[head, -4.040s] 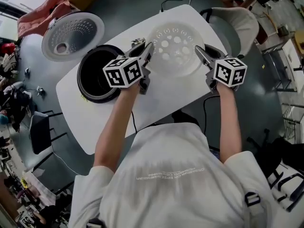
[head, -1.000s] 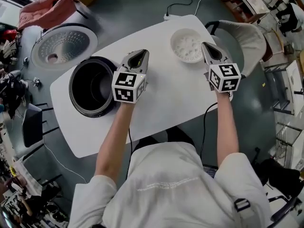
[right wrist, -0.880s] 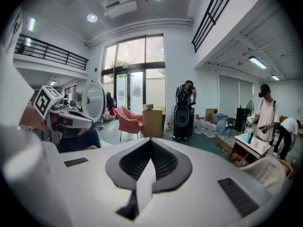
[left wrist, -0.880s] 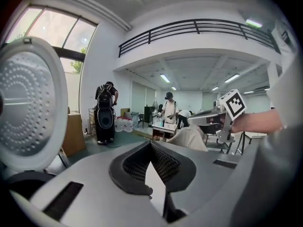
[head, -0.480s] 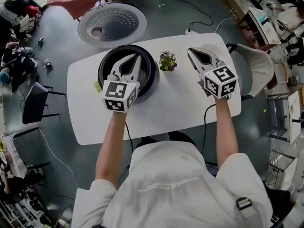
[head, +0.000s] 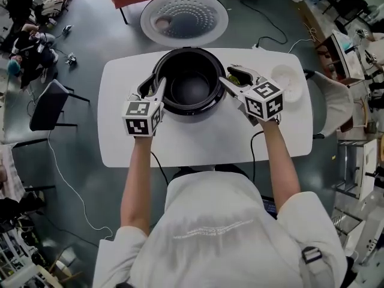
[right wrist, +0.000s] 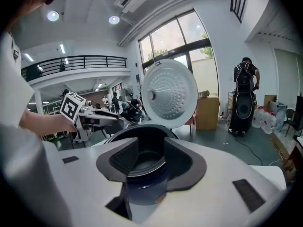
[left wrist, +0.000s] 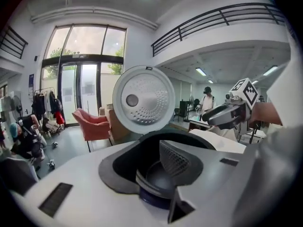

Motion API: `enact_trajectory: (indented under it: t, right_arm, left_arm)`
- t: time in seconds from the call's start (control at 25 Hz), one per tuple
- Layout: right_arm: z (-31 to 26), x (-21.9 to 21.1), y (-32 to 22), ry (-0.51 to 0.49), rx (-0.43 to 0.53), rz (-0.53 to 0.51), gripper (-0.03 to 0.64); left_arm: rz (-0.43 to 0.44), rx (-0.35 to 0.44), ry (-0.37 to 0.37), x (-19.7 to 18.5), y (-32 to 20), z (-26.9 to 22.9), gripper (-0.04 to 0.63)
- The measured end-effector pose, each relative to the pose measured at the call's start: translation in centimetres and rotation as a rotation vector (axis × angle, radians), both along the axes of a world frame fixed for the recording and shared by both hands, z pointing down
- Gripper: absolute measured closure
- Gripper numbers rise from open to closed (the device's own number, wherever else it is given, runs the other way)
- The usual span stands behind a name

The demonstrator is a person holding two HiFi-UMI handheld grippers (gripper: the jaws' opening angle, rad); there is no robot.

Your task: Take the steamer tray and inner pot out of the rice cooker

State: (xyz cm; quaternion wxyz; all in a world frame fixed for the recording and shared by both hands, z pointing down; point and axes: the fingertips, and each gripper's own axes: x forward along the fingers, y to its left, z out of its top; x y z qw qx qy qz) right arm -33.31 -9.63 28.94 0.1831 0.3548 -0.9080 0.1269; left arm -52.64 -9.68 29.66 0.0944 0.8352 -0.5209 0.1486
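The black rice cooker [head: 180, 54] stands at the table's far middle with its lid [head: 184, 18] swung up. The dark inner pot [head: 191, 89] sits inside it. My left gripper [head: 155, 89] is at the cooker's left rim and my right gripper [head: 230, 78] at its right rim. Both have just been opening their jaws. In the left gripper view the left gripper [left wrist: 156, 174] is open with the pot's rim [left wrist: 151, 186] between its pads. The right gripper [right wrist: 142, 167] is likewise open over the pot [right wrist: 142, 162]. The white steamer tray [head: 287, 81] lies on the table, right of the cooker.
The white table [head: 198, 137] has bare room in front of the cooker. Something small and green [head: 235, 77] shows under the right gripper. A dark chair [head: 51, 104] stands left of the table and a pale chair [head: 333, 107] to the right. Cables run across the floor.
Both grippers moved left, away from the steamer tray that lies on the table, to either side of the cooker. Their jaws went from shut to open.
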Motion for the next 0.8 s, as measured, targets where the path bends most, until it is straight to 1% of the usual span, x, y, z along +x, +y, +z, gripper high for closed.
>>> enact_trajectory:
  t: [0.16,0.28,0.4,0.48,0.6,0.8]
  right_arm:
    - [2.5,-1.0,-0.6,-0.001,-0.074,0.039,0.393]
    - [4.0,-1.1,-0.8,-0.015,-0.129,0.074,0.387]
    - [5.2,-1.3,-0.8,-0.03,-0.197,0.078,0.387]
    - [6.0,-1.6,-0.7,-0.015,-0.226,0.073,0.376]
    - [6.7,-1.8,-0.9,0.005,-0.24,0.08,0.366]
    - [7.4,-1.6,-1.5,-0.018,-0.297,0.114,0.385]
  left_arm:
    - [-0.009,-0.076,0.01,-1.4,0.1,2.7,0.413]
    - [0.0,-0.131,0.024,-1.8,0.1,4.6,0.393]
    - [-0.003,-0.166,0.062,-2.0,-0.1,5.7,0.393]
    - [-0.002,-0.183,0.068,-2.0,-0.4,6.2,0.393]
    - [0.001,-0.199,0.053,-1.9,-0.7,6.9,0.388]
    - [0.002,-0.184,0.038,-1.6,-0.9,7.1,0.388]
